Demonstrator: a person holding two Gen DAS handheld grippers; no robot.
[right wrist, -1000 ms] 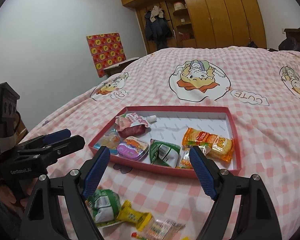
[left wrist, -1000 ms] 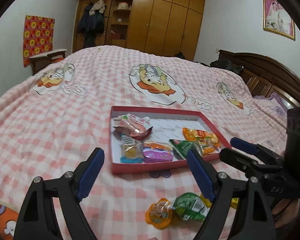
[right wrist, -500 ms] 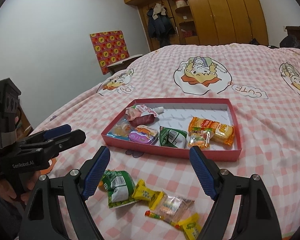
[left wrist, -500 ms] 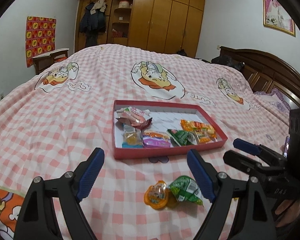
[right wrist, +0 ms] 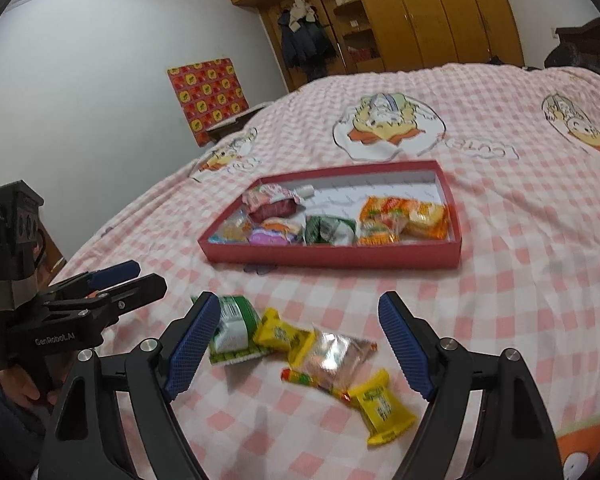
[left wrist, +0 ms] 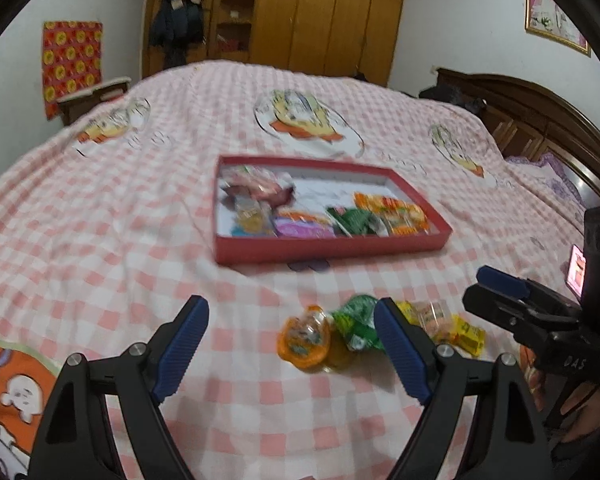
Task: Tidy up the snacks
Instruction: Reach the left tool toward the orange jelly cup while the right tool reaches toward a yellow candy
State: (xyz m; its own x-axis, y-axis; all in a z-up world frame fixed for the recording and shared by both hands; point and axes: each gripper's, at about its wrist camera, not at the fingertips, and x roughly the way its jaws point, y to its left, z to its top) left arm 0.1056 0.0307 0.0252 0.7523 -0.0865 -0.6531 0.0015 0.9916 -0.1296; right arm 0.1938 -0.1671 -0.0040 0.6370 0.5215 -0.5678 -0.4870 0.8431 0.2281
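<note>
Left gripper [left wrist: 292,340]: jaws spread wide, nothing between the pads, held above the bedspread and tilted down toward the loose snacks.
Right gripper [right wrist: 300,344]: jaws also spread wide, empty, hovering over the same loose pile; in the left wrist view it shows at the right edge.
Under the left gripper: an orange jelly cup [left wrist: 304,338] lies on the bedspread between the finger lines, touching a green packet [left wrist: 358,322] just to its right.
Under the right gripper: the green packet [right wrist: 234,330] lies by the left finger; beside it a yellow candy [right wrist: 280,334], then a clear crinkled wrapper [right wrist: 336,356], then a second yellow candy [right wrist: 384,404] nearest the camera. A thin orange-and-green stick [right wrist: 304,378] lies along the clear wrapper's near edge.
Loose pile: all these lie on the bedspread, outside the tray and on its near side.
Red tray [right wrist: 340,258]: shallow, rectangular, flat on the bed beyond the loose pile.
Tray contents: pink pouch [right wrist: 272,196] at the far left, a purple cup [right wrist: 268,236] and a pale jelly cup [right wrist: 232,230] at the near left, a green packet [right wrist: 328,230] in the middle, orange packets [right wrist: 404,216] at the right. The far right part of the floor is bare.
Bedspread [left wrist: 100,220]: pink and white check with cartoon duck prints.
Room: wooden wardrobe [left wrist: 320,20] behind the bed, dark headboard [left wrist: 540,120] on one side.
Focus: both views are motion-blurred, so labels cannot be read.
</note>
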